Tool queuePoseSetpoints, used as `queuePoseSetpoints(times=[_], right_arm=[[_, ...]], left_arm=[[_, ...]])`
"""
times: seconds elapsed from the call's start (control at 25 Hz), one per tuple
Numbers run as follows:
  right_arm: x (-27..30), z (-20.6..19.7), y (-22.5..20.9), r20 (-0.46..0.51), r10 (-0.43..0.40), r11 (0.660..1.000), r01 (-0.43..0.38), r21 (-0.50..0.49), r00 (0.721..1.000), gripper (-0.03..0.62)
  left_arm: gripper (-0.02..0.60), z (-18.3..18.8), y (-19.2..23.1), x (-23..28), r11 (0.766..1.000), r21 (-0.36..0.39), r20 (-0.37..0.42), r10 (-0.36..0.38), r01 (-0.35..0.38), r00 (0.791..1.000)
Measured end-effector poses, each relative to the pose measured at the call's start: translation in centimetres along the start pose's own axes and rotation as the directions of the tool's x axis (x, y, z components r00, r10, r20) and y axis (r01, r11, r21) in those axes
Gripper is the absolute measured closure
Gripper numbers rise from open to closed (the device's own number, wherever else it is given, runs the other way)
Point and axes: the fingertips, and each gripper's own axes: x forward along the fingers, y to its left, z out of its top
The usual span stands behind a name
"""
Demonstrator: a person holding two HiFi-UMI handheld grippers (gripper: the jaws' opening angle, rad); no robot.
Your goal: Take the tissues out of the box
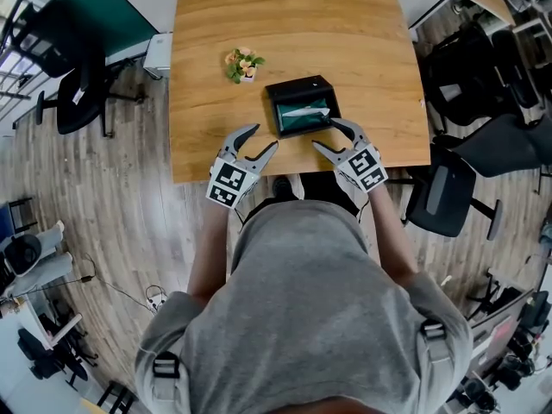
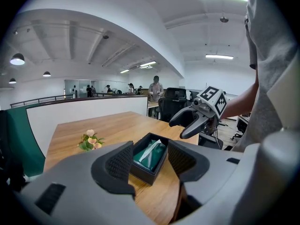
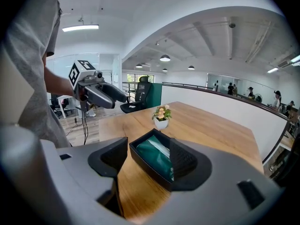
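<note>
So, the black box (image 1: 302, 104) sits on the wooden table (image 1: 285, 24), close to the edge nearest the person; inside it is a green tissue pack (image 1: 297, 121) with a white tissue (image 1: 304, 110) lying across the top, not lifted out; a small potted flower (image 1: 243, 64) stands just beyond the box and to its left.

The left gripper (image 1: 266, 136) hangs just left of the box on the person's side, above the table edge, clear of the box; its jaws are spread wide with nothing gripped, and in the left gripper view the box shows through the gap, further off.

The right gripper (image 1: 324, 133) is at the box's near right corner; jaws wide apart too, holding nothing; one tip reaches right up to that corner, and I honestly can't tell if it touches the rim; in the right gripper view the box lies partly between the jaws.

A dark office chair (image 1: 448, 198) stands well to the right of the box, off the table.
</note>
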Motion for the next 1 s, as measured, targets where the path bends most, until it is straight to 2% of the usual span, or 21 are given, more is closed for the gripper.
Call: queuePoseSetpoints(times=[0.28, 0.68, 1.0], right_arm=[[1.2, -0.1, -1.0, -0.005, 0.049, 0.999, -0.049, 0.004, 0.999, 0.306], [4.5, -0.5, -2.9, -0.042, 0.126, 0.991, -0.127, -0.032, 0.991, 0.31], [7.4, 0.2, -3.1, -0.086, 0.226, 0.97, -0.232, -0.074, 0.97, 0.31]], left_arm=[[0.333, 0.0, 0.7, 1.0, 0.999, -0.034, -0.005, 0.019, -0.019, 1.0], [0.334, -1.2, 2.5, 2.3, 0.995, -0.079, -0.061, 0.062, -0.067, 0.996], [0.334, -2.5, 3.1, 4.2, 0.99, -0.117, -0.111, 0.071, -0.084, 0.991]])
